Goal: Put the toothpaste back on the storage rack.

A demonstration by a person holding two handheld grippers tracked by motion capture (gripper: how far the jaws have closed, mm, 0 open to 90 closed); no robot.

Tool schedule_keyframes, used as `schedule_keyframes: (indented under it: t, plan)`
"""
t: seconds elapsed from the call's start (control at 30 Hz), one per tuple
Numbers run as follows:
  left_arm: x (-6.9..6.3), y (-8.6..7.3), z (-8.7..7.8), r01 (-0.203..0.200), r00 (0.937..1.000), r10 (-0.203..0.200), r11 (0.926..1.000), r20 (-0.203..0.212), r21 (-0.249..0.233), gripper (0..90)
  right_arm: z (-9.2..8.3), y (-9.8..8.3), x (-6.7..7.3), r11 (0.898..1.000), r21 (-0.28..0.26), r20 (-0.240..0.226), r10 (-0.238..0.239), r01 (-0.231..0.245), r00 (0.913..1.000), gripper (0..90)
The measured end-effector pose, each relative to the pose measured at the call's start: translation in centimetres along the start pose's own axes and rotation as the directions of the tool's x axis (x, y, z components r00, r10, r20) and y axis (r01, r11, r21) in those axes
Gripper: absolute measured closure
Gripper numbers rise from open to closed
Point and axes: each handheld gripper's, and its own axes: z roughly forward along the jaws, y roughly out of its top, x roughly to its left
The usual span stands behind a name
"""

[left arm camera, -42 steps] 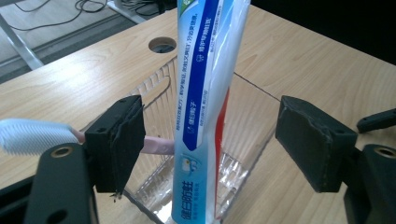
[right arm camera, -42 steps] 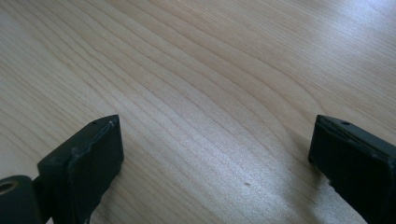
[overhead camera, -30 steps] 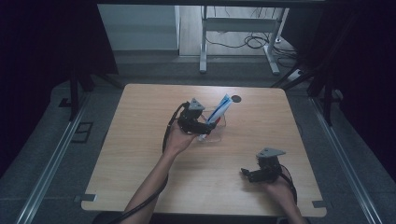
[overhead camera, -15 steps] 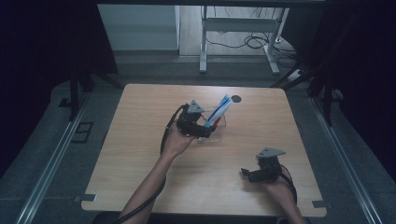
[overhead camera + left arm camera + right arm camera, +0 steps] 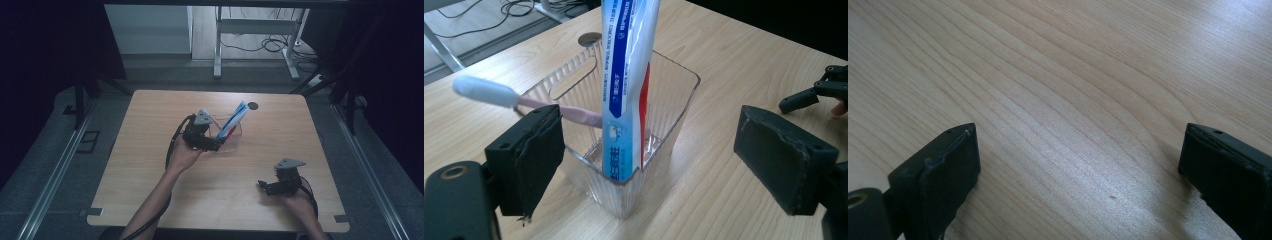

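Where the left gripper (image 5: 649, 165) points, its jaws stand wide apart, blocky black pads with rough, chipped faces, clamped on nothing. Between them sits the bin (image 5: 674, 107): clear ribbed plastic, rectangular, with a slot handle cut near the rim. One corner of it faces the gripper; the left pad stands just beside its near wall, and whether they touch cannot be told.

Inside the bin a toothpaste tube (image 5: 626, 75) stands nearly upright, glossy white with blue and red panels, its flat crimped end down at the near corner. A toothbrush (image 5: 519, 100) with a pink handle and a pale, rounded head leans out over the left rim, its shaft passing behind the left pad.

From the high view, the bin (image 5: 231, 142) is on the table's (image 5: 150, 165) far middle, the left gripper (image 5: 210, 145) right at its near-left side, tube (image 5: 234, 121) slanting up toward the right. A dark round hole (image 5: 253, 105) lies in the tabletop just beyond.

The right gripper (image 5: 1078, 175) has its jaws spread too, empty, over bare pale wood grain. In the high view it (image 5: 270, 187) sits near the front right edge, well apart from the bin. Nothing lies between the two.
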Motion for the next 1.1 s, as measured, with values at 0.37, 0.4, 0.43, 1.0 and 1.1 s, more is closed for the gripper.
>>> schedule_keyframes:
  t: [0.37,0.4,0.43,1.0,1.1]
  plan:
    - [0.0,-1.4,-1.0,0.003,0.9998,-0.003,0.9999,-0.018,0.013,12.8,0.0,0.0,0.0,1.0,0.0,0.0,0.0,0.0,1.0,3.2]
    - [0.0,-1.5,-1.1,0.003,0.9998,-0.003,0.9999,-0.021,0.014,12.8,0.0,0.0,0.0,1.0,0.0,0.0,0.0,0.0,1.0,3.2]
    - [0.0,-1.7,-1.2,0.004,0.9998,-0.003,0.9999,-0.022,0.017,12.8,0.0,0.0,0.0,1.0,0.0,0.0,0.0,0.0,1.0,3.2]
    - [0.3,-4.0,-2.7,0.034,0.9987,-0.033,0.999,-0.039,0.03,12.9,0.0,0.0,0.0,1.0,0.001,0.0,0.002,-0.002,1.0,3.2]
    - [0.3,-4.3,-2.8,0.03,0.9987,-0.029,0.999,-0.041,0.033,12.9,0.0,0.0,0.0,1.0,0.001,0.0,0.002,-0.002,1.0,3.2]
